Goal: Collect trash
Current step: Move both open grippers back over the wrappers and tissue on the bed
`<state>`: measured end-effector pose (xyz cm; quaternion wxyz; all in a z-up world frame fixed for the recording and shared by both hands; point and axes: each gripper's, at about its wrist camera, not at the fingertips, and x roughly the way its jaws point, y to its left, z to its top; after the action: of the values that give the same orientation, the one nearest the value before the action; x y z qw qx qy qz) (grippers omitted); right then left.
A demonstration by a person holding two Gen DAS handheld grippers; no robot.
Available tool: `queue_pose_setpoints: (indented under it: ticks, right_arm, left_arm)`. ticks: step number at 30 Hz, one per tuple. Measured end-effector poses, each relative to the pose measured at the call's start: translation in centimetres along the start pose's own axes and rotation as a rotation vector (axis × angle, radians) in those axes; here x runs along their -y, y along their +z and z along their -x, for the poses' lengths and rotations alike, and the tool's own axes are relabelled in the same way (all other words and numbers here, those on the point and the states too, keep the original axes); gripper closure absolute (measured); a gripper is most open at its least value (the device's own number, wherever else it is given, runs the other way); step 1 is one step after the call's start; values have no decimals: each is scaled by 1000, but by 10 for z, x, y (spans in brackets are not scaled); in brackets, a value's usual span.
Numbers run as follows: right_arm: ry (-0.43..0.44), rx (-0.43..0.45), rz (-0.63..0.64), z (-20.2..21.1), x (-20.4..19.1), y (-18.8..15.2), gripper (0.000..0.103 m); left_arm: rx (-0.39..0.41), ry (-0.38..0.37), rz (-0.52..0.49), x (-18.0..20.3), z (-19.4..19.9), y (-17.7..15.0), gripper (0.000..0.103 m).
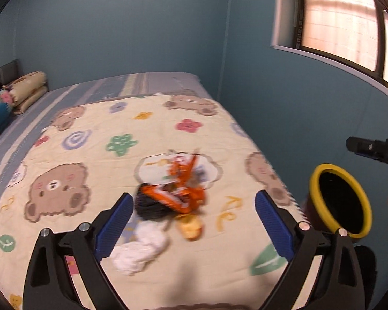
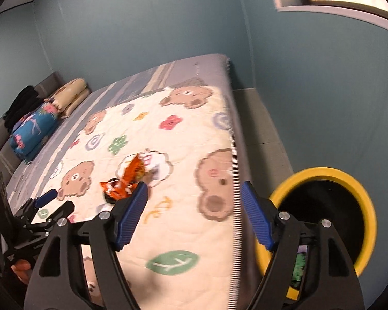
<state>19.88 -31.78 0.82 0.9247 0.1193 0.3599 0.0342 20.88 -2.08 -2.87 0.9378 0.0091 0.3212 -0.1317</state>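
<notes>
Orange snack wrappers (image 1: 183, 188) lie in a blurred heap on the bear-print blanket (image 1: 64, 155), with a dark piece (image 1: 152, 206), a crumpled white tissue (image 1: 139, 250) and a yellowish scrap (image 1: 191, 228). My left gripper (image 1: 194, 197) hovers over this heap, open and holding nothing. In the right wrist view the wrappers (image 2: 129, 175) lie just beyond the left fingertip of my right gripper (image 2: 194, 188). That gripper is open and empty above the bed's right edge. A yellow-rimmed black bin (image 2: 320, 174) stands on the floor beside the bed, right of the gripper.
The same bin (image 1: 320, 178) shows at the right in the left wrist view. Folded bedding (image 1: 25, 90) is stacked at the headboard. A blue wall (image 1: 142, 25) and a window (image 1: 336, 13) lie beyond. A strip of grey floor (image 2: 261, 118) runs between bed and wall.
</notes>
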Motion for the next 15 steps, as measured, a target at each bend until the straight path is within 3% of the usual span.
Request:
queue_pose_setpoints:
  ticks: [15]
  right_arm:
    - [100,-151,89,-105,-92,11,32]
  left_arm:
    - [-95,95,-41,-70,-29,-32,12]
